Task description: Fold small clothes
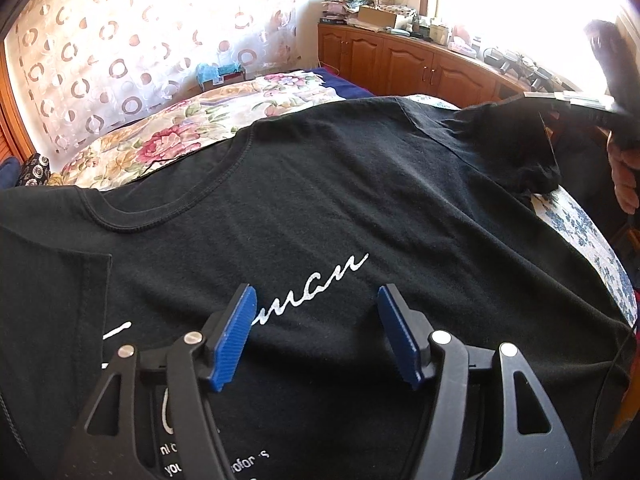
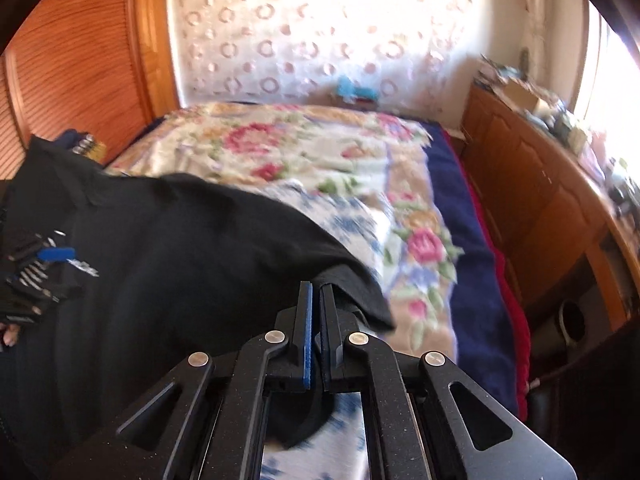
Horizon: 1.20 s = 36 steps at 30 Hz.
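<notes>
A black T-shirt [image 1: 320, 200] is spread face up on the bed [image 1: 160, 136], its collar toward the flowered blanket. The left claw [image 1: 316, 332] is held over the white lettering with its blue pads apart, nothing being gripped. At the right, a sleeve [image 1: 512, 148] is seen raised off the bedding, pinched in the right claw [image 2: 316, 316], whose pads are clamped together on the cloth. The folding is judged barely begun: the first side fold is under way and all the others are left.

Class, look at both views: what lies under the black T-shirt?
The black T-shirt lies on a bed with a blue-flowered sheet and a floral blanket beyond. The bedding directly beneath it is hidden.
</notes>
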Motion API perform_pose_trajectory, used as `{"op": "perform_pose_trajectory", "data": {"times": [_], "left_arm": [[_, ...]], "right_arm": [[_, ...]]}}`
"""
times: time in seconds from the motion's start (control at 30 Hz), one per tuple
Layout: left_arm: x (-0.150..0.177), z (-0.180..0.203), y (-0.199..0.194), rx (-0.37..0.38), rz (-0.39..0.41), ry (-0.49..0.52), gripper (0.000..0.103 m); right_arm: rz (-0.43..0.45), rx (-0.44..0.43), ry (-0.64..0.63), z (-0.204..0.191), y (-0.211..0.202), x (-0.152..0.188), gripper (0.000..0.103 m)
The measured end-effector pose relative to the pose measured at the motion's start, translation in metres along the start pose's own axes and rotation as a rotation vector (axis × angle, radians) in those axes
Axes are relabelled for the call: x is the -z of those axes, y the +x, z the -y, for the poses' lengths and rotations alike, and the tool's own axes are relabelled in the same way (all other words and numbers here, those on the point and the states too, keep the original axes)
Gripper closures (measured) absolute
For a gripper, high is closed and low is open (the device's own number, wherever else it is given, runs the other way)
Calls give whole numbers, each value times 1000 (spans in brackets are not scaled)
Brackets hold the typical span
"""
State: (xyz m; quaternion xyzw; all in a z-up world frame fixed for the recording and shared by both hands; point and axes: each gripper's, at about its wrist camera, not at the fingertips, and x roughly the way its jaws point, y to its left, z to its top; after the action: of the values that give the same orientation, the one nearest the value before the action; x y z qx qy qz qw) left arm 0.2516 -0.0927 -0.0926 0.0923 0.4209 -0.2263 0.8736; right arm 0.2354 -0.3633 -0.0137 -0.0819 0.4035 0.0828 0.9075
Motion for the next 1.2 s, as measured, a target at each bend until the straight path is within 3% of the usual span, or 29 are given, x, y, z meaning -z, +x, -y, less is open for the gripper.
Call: {"op": "perform_pose_trajectory", "data": {"times": [0.1, 0.27, 0.3, 0.37, 0.57, 0.67, 0.7, 0.93, 1.03, 1.1, 1.2], "left_arm": [[0, -4, -6, 1, 23, -6, 40], [-6, -28, -49, -44, 179, -65, 39], [-6, -32, -55, -53, 204, -73, 39], [-7, -40, -65, -82, 251, -88, 39], [-4, -50, -66, -139, 297, -117, 39], [-5, -49, -65, -126, 301, -110, 39], [-5, -48, -66, -111, 301, -109, 39], [-6, -47, -65, -8, 275, -134, 39], [-5, -46, -67, 2, 282, -132, 39], [-3, -44, -68, -5, 283, -129, 39], [-2, -44, -68, -14, 279, -126, 39]], "right_arm": [[32, -53, -43, -28, -5, -22, 102], [46, -248, -64, -80, -6, -46, 102], [49, -266, -71, -88, -6, -49, 94], [49, -257, -83, -97, -3, -51, 80], [-23, -161, -58, -79, 21, -32, 77], [-65, -135, -21, -62, 35, -19, 58], [-80, -119, -13, -58, 41, -14, 57], [-149, -133, 66, -41, 73, -7, 57], [-161, -154, 58, -45, 76, -8, 73], [-169, -165, 39, -52, 77, -8, 93], [-150, -179, 8, -60, 68, -8, 98]]}}
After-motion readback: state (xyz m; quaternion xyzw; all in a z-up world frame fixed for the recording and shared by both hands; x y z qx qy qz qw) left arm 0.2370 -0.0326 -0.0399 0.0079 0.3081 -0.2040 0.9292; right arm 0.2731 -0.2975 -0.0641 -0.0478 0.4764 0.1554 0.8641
